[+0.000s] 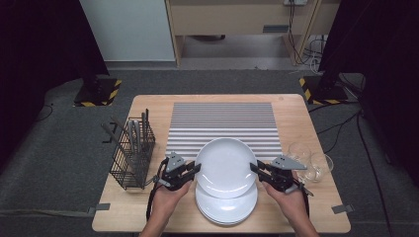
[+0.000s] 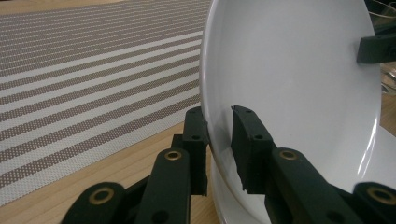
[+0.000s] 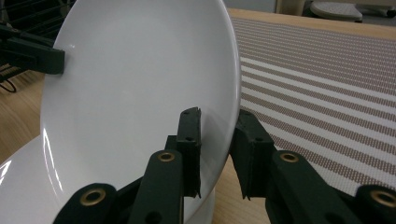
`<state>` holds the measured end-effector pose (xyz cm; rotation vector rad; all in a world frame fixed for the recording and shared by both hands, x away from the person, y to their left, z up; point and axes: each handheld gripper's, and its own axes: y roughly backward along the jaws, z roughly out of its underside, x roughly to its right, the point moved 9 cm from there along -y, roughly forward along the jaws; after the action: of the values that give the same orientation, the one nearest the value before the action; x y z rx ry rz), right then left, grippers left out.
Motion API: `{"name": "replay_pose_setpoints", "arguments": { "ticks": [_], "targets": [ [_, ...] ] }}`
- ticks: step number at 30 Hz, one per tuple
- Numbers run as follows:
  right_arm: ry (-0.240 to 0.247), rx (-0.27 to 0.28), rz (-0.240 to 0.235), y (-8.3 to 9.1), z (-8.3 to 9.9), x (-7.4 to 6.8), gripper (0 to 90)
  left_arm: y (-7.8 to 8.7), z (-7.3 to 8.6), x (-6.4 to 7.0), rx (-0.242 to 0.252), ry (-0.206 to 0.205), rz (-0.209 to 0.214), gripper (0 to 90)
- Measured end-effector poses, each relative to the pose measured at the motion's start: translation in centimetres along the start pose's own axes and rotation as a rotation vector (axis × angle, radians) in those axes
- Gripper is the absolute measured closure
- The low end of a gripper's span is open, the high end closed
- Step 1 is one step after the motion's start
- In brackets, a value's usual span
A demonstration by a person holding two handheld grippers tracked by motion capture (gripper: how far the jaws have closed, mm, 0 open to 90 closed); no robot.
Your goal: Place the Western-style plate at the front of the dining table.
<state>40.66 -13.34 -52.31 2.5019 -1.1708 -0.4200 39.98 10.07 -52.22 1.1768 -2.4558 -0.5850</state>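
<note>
— Hands first: how do they sit in the high view?
— Both forearms come in from the bottom edge. The left gripper (image 1: pixel 196 168) and right gripper (image 1: pixel 254 169) pinch opposite edges of the top plate (image 1: pixel 226 167), held over the plate stack (image 1: pixel 227 205) at the near edge of the desk (image 1: pixel 148 106), its far rim over the striped mat (image 1: pixel 222 123).
— And the left gripper view?
— Jaws clenched on the plate's rim, one either side; the plate (image 2: pixel 294 79) stands tilted above the stack.
— Right gripper view?
— Same grasp on the opposite rim of the plate (image 3: pixel 140 93), with the mat (image 3: pixel 322 79) beyond.
</note>
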Motion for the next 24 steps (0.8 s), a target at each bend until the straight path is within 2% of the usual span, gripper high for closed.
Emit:
{"name": "replay_pose_setpoints", "arguments": {
  "ticks": [3, 8, 11, 18, 21, 24],
  "targets": [
    [0.015, 0.003, -0.006, 0.0, -0.6, -0.1, 75.7, 0.3, -0.2, -0.2, 0.011, 0.008, -0.005, 76.7],
    [0.025, 0.018, -0.004, 0.0, -1.4, -0.3, 77.5, 0.7, -0.5, -0.4, 0.019, -0.001, -0.012, 78.0],
    [0.021, 0.020, -0.006, 0.0, -1.7, -0.4, 78.1, 0.9, -0.6, -0.4, 0.030, 0.011, -0.010, 78.9],
    [0.025, 0.041, -0.008, 0.1, -2.1, -0.3, 79.4, 1.0, -0.8, -0.5, 0.035, 0.003, -0.016, 79.7],
    [0.018, 0.047, -0.010, 0.1, -2.2, -0.4, 80.1, 1.1, -1.0, -0.5, 0.047, 0.003, -0.025, 80.2],
    [0.032, 0.054, -0.009, 0.3, -2.4, -0.4, 81.1, 1.3, -1.3, -0.5, 0.066, -0.001, -0.031, 81.3]
  ]
}}
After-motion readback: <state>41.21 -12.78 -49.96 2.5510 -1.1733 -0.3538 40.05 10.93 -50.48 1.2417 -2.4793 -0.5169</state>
